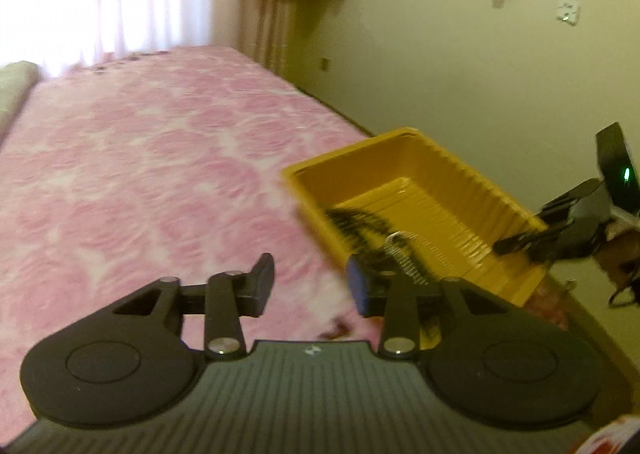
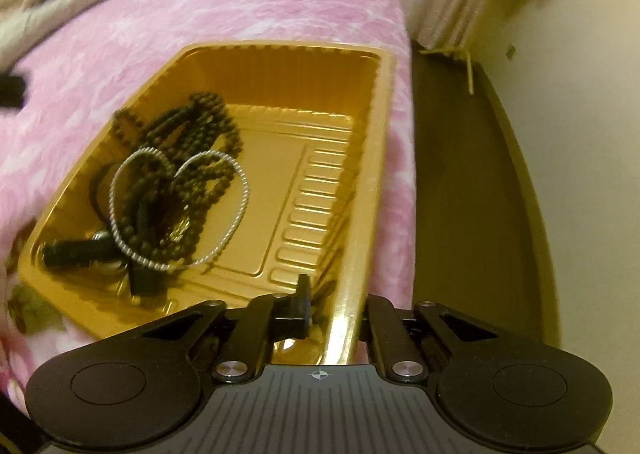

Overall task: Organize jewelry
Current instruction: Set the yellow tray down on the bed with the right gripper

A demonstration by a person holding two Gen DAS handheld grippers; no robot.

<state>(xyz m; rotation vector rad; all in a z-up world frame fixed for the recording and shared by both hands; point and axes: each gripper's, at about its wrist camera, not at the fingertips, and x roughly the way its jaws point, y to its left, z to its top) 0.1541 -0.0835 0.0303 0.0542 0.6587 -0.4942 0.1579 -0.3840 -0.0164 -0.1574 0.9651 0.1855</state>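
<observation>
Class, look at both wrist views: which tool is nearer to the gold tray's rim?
Right. The right tool is clamped on the gold tray at its near rim; the left tool hangs open beside the tray, over the pink blanket.

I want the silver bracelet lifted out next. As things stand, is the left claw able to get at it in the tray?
Probably yes. The left claw is open and empty beside the gold tray, whose top is uncovered. The silver bracelet lies on top of the dark beads; the right claw grips the far rim.
</observation>
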